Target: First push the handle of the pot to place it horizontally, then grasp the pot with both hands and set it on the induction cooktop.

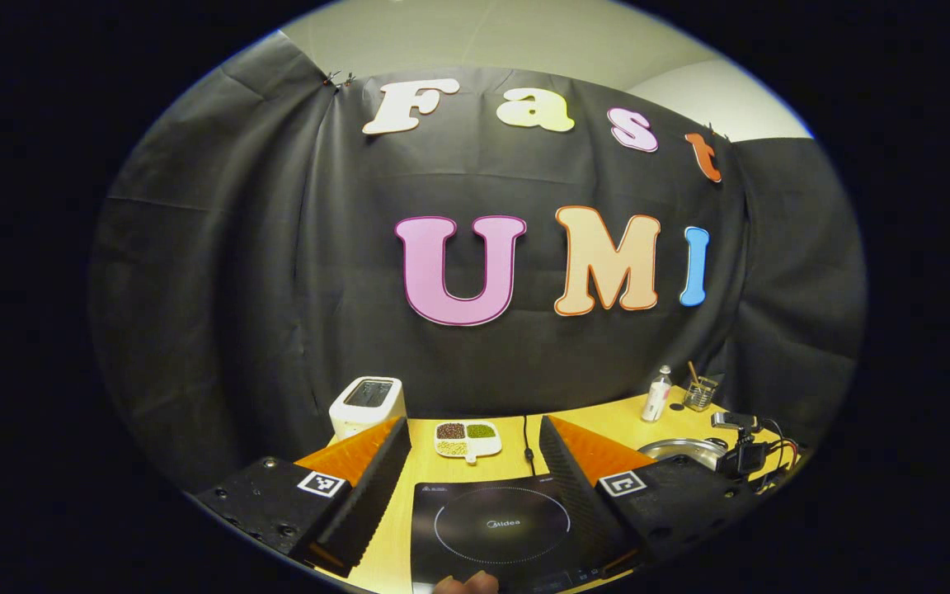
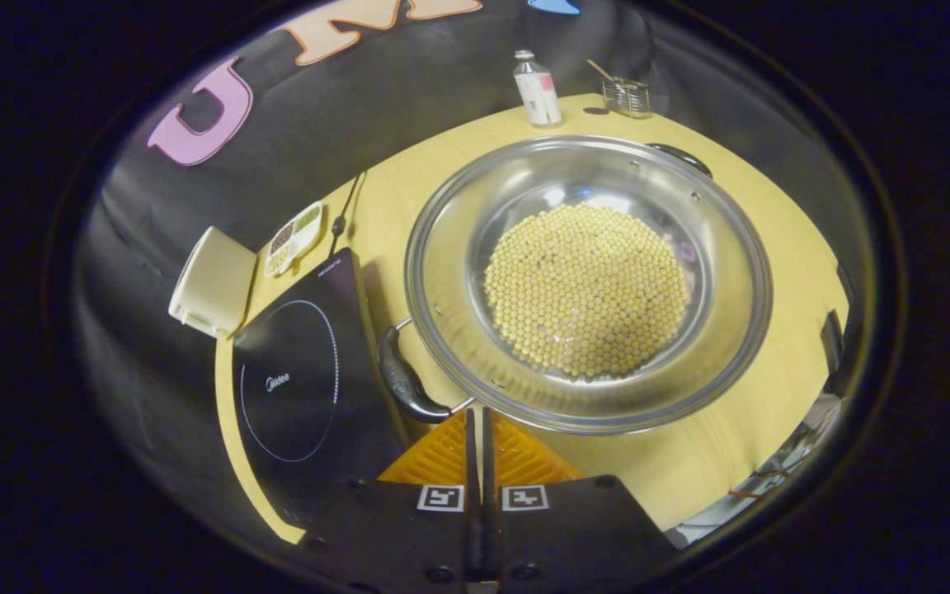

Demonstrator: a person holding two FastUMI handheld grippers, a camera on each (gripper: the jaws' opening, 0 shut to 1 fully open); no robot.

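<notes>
A wide steel pot (image 2: 442, 247) holding a layer of pale beans (image 2: 586, 289) stands on the yellow table, right of the black induction cooktop (image 2: 293, 379). One black handle (image 2: 405, 379) points toward the lower left, over the cooktop's edge. The other handle (image 2: 681, 157) is at the far right rim. My right gripper (image 2: 477, 417) is shut with nothing in it, its tip just beside the near handle and below the rim. My left gripper (image 1: 472, 421) is open above the cooktop (image 1: 500, 528). The pot's rim (image 1: 681, 450) shows to its right.
A cream toaster (image 1: 368, 404) and a divided dish of beans (image 1: 467, 439) stand behind the cooktop. A white bottle (image 2: 536, 87) and a glass jar (image 2: 627, 95) sit at the table's back. A dark device with cables (image 1: 743, 450) is at the right edge.
</notes>
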